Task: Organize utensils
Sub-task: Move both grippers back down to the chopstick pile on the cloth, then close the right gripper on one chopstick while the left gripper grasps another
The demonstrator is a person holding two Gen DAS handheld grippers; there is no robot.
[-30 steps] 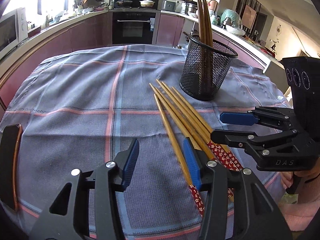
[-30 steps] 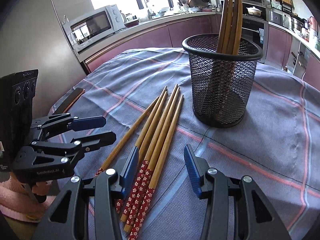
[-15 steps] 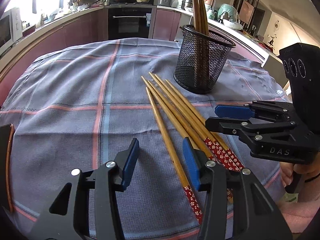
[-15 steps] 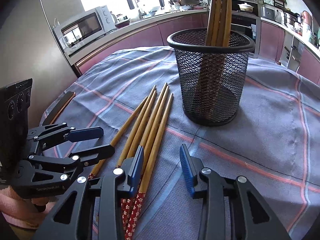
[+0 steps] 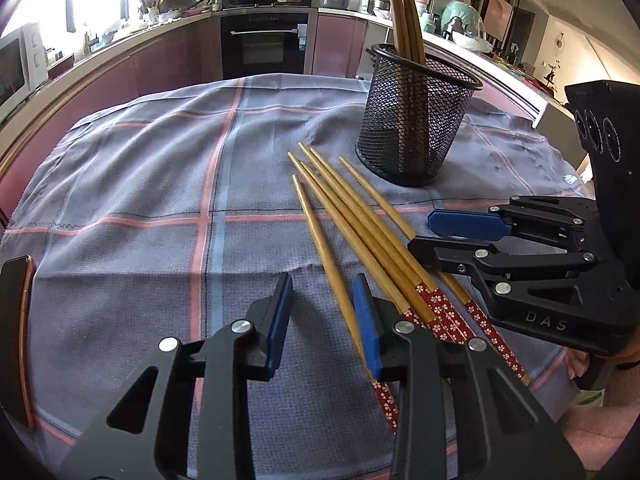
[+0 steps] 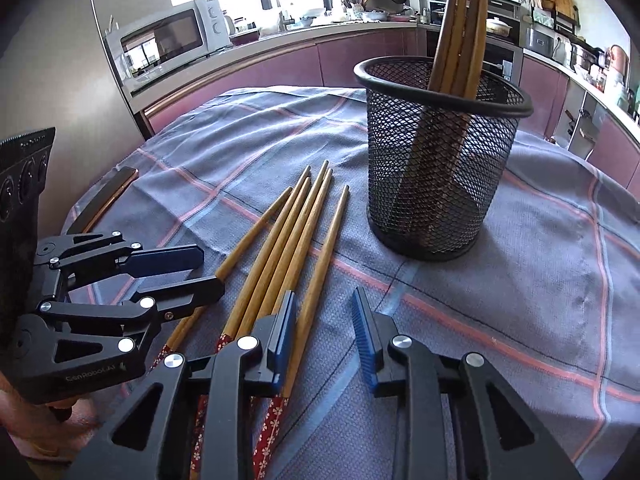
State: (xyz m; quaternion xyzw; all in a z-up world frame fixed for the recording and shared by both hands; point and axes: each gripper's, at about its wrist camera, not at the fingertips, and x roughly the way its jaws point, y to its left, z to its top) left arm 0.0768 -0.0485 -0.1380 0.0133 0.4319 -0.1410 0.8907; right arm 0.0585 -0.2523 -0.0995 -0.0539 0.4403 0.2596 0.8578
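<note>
Five bamboo chopsticks (image 5: 360, 232) with red flowered handle ends lie side by side on the cloth, tips pointing toward a black mesh cup (image 5: 416, 120). The cup stands upright just beyond them, holding several darker wooden chopsticks (image 6: 460, 32) upright.

Table (image 5: 100, 184), covered by a grey-blue cloth (image 5: 160, 168) with pink and blue stripes. A black mesh cup (image 5: 414, 120) stands upright on the cloth. Five loose chopsticks (image 5: 352, 224) lie side by side just in front of the cup, tips toward it. A dark flat phone (image 5: 16, 340) lies well left of the cup, at the cloth's edge.
</note>
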